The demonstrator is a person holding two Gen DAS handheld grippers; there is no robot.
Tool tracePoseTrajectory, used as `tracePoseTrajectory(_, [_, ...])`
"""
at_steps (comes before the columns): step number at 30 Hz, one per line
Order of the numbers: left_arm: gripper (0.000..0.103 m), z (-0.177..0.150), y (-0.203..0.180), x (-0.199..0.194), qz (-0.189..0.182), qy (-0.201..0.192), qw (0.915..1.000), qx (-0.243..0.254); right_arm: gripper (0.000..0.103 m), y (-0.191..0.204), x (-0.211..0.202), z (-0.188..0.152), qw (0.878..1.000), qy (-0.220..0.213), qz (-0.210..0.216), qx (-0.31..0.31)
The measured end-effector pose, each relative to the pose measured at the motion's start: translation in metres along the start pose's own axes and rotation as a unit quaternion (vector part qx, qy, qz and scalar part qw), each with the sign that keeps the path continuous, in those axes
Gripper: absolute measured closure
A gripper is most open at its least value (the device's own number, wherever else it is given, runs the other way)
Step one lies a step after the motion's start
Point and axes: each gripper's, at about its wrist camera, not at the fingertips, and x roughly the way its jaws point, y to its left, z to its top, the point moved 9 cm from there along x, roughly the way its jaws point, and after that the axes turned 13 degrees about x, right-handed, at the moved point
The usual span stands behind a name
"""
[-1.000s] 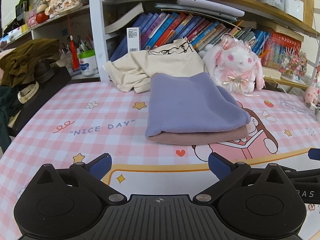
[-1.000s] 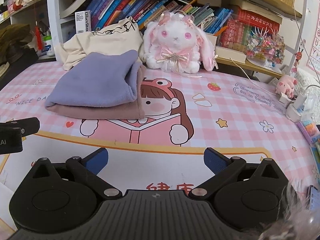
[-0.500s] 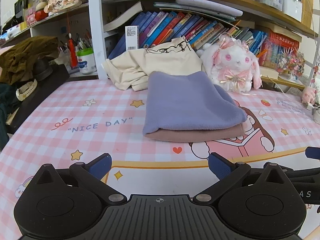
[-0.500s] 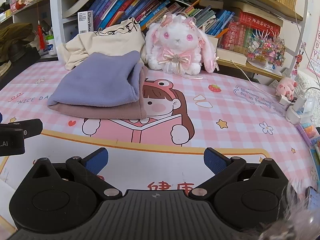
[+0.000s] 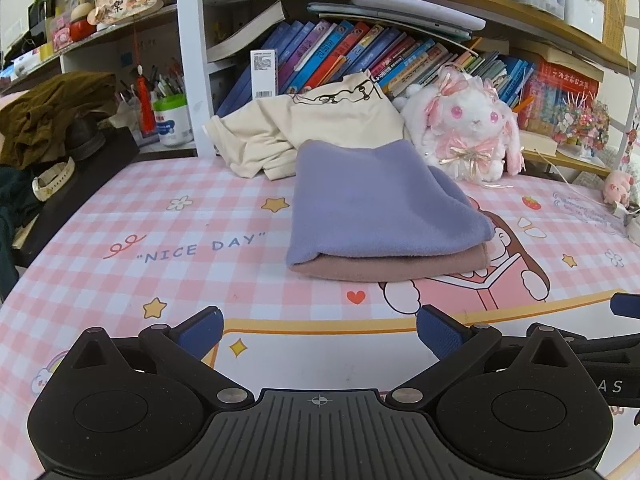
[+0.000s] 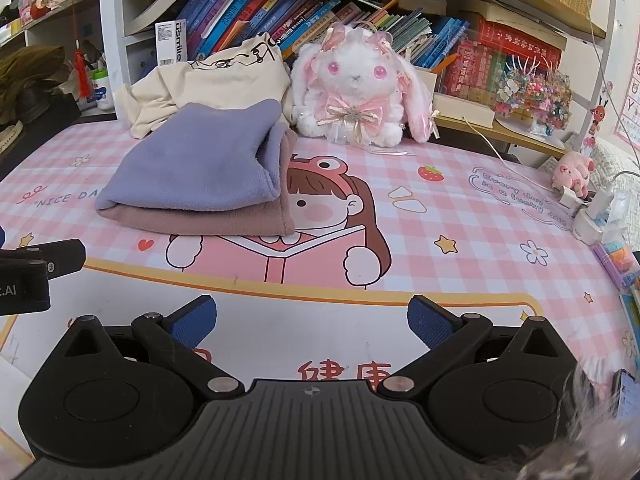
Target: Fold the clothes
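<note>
Left gripper (image 5: 318, 330): spread wide and empty, blue pads well apart, hovering low over the bare near part of the desk mat (image 5: 168, 216); nothing lay between its fingers.
Right gripper (image 6: 312, 320): likewise spread and holding nothing, level with its partner, whose black body showed at the left edge of the right wrist view.
Why held so: both tools sat back from the cloth, apparently between steps; with the jaws parted and pointed at the stack, either could go forward for the next piece.
Folded stack: a lavender fleece garment (image 5: 376, 208) lay squarely on a dusty-pink garment (image 5: 396, 268), the pair near the middle of the mat, well apart from both grippers.
Look of the stack: soft, thick, matte pile; rounded fold edges faced the cameras, the pink layer peeking out below and along the right side. Both looked neatly finished.
Cream garment (image 5: 320, 128): heaped and rumpled behind the stack, leaning against the books (image 5: 340, 52), a black line print showing near its top; by my reading, the piece left to fold.
Plush rabbit (image 6: 356, 88): upright just beside the cream heap, to the right of the stack, close enough to be nudged when that heap is pulled out.
</note>
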Motion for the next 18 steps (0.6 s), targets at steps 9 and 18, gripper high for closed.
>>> tracePoseTrajectory(9, [0.000,0.0003,-0.0006,0.0002,-0.004,-0.001,1.0000,-0.001,0.000,-0.0006,0.0017,-0.0006,1.000,0.002,0.000,0.001])
tracePoseTrajectory(18, [0.000,0.0013,-0.0013,0.0004,-0.006,-0.005,1.0000,-0.002,0.000,0.0001,0.0033,-0.0025,1.000,0.007,0.000,0.002])
